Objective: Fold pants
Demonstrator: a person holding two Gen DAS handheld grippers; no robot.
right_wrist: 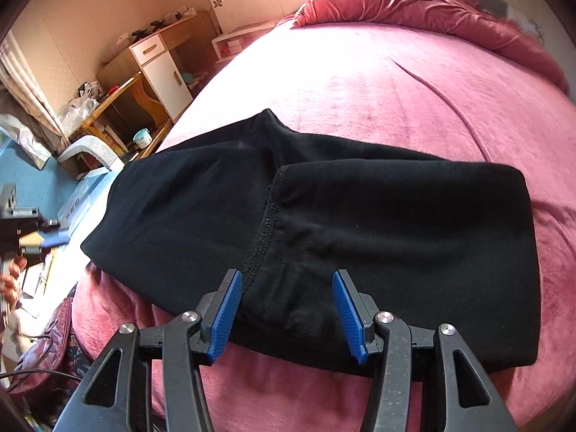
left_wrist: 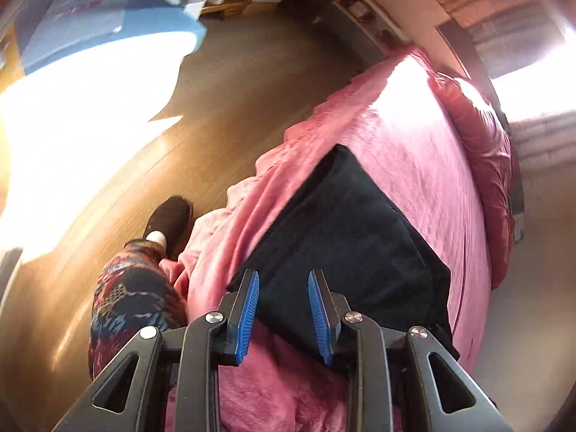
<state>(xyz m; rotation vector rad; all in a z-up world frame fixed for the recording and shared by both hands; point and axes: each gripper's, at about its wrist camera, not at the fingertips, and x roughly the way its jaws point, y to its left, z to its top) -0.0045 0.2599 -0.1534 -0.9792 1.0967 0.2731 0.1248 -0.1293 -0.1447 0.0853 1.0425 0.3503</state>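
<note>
Pants (right_wrist: 324,230), black and already doubled into a thick rectangle, lie near the bed's (right_wrist: 396,82) front edge, long axis running along that edge. The right gripper (right_wrist: 286,315) hangs just over their near edge, jaws spread and empty, so it looks the closer of the 2. The left gripper (left_wrist: 282,315), likewise spread and empty, hovers above the left end by the bed's left edge.

Both grippers: black frames w/ triangular cutouts, silver screws, ribbed blue pads (left_wrist: 248,309). Person's leg (left_wrist: 133,298) in red/navy patterned trousers, dark slipper (left_wrist: 171,221).
</note>
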